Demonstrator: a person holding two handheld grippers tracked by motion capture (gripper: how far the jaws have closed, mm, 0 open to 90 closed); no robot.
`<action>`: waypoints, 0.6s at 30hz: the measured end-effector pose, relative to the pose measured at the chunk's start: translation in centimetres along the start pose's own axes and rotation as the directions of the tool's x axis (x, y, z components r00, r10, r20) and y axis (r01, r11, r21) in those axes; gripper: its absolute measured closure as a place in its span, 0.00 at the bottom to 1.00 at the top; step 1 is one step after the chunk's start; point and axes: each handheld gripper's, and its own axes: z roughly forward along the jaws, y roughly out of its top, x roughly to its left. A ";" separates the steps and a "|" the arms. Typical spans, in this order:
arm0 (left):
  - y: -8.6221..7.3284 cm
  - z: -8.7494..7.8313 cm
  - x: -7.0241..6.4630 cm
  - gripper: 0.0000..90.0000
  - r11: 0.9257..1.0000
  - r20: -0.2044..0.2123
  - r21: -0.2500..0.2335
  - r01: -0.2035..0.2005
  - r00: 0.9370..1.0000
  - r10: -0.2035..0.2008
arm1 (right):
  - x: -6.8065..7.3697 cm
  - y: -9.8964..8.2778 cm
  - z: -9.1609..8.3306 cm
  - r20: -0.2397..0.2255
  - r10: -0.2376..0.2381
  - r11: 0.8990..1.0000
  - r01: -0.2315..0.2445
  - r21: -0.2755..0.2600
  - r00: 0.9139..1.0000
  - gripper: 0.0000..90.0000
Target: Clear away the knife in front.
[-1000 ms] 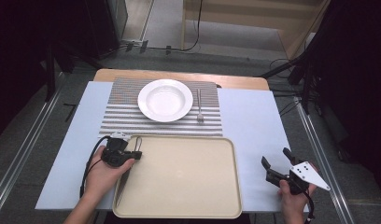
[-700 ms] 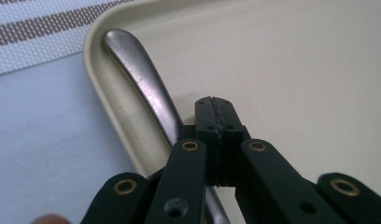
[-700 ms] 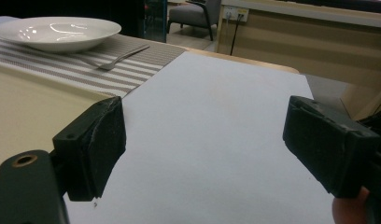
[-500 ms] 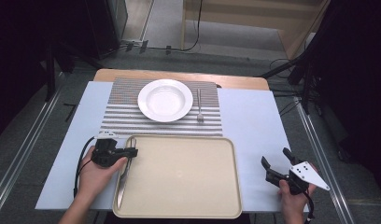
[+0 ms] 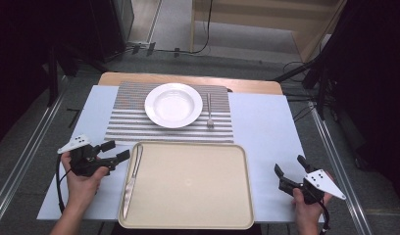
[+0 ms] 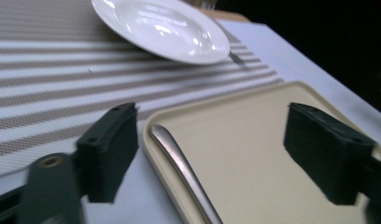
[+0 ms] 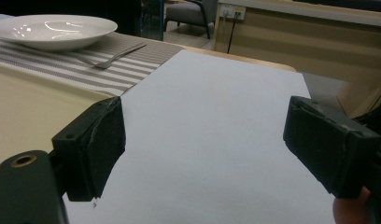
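In the left gripper view the knife is cut off at the bottom edge, so its handle end shows there and the blade does not; the near foreground and the jaws are soft with blur. In the high view the whole knife can be seen, though it is too thin there to make out any edge or marking. It lies flat inside the beige tray, right along the tray's left wall, with its long axis running from the near side of the table toward the far side and leaning slightly right at the far end, where it stops near the tray's far-left corner. It is slim, silvery and smooth, with a rounded, polished end (a bright streak of light runs down it). The left gripper sits just left of the tray's far-left corner, its jaws having just been opening and now standing well apart, with nothing pressed between the pads; the knife lies beyond them on the tray. The right gripper rests over the pale blue table cover right of the tray, jaws wide apart and empty.
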 end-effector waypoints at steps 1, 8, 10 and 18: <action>0.0 0.0 0.0 0.08 1.000 0.000 0.000 0.000 1.000 0.000 | 0.0 0.0 0.0 0.000 0.000 1.000 0.000 0.000 1.000 0.16; -1.0 -2.0 1.3 0.00 0.997 -0.022 -0.076 -0.031 0.999 0.030 | 0.0 0.0 0.0 0.006 0.002 1.000 -0.002 0.003 1.000 0.16; -1.2 -2.2 1.5 0.00 0.995 -0.021 -0.094 -0.042 0.999 0.040 | 0.0 0.0 0.0 0.008 0.004 1.000 -0.004 0.004 1.000 0.16; -2.5 -3.3 2.8 0.00 0.986 -0.102 -0.138 -0.099 0.991 0.085 | -0.1 0.0 0.0 0.021 0.014 1.000 -0.014 0.008 1.000 0.16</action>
